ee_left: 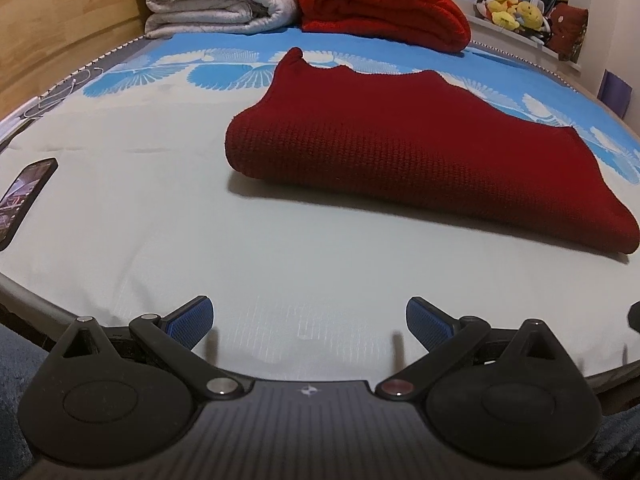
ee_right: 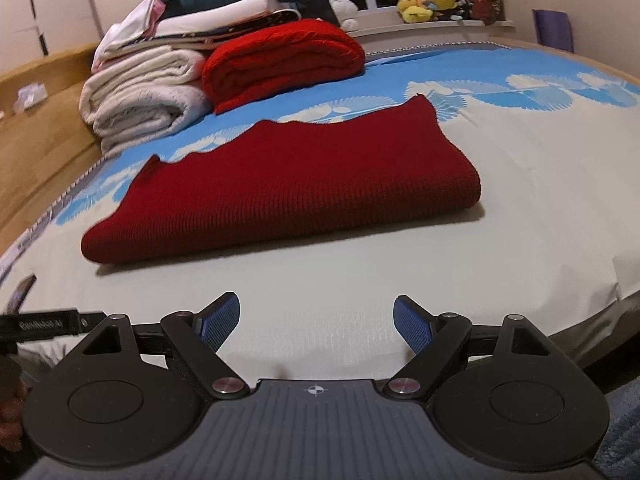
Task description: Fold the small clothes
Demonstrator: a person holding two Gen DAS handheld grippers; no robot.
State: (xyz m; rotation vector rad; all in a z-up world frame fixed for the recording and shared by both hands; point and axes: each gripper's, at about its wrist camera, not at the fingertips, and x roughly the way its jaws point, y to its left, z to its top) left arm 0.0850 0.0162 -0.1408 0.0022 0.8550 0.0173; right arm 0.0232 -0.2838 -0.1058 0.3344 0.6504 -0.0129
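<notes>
folded dark red knit (ee_left: 420, 152) on bed (ee_left: 200, 220)

Room light warm, fairly bright. Soft shadow under red cloth (ee_left: 420, 160) on bed (ee_left: 280, 260). Edges bend round, corners dark, slight blur.

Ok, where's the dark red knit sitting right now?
The dark red knit lies folded on the bed sheet, ahead of both open grippers and touching neither, right of centre in the left wrist view, with the bright red blanket behind it.
</notes>
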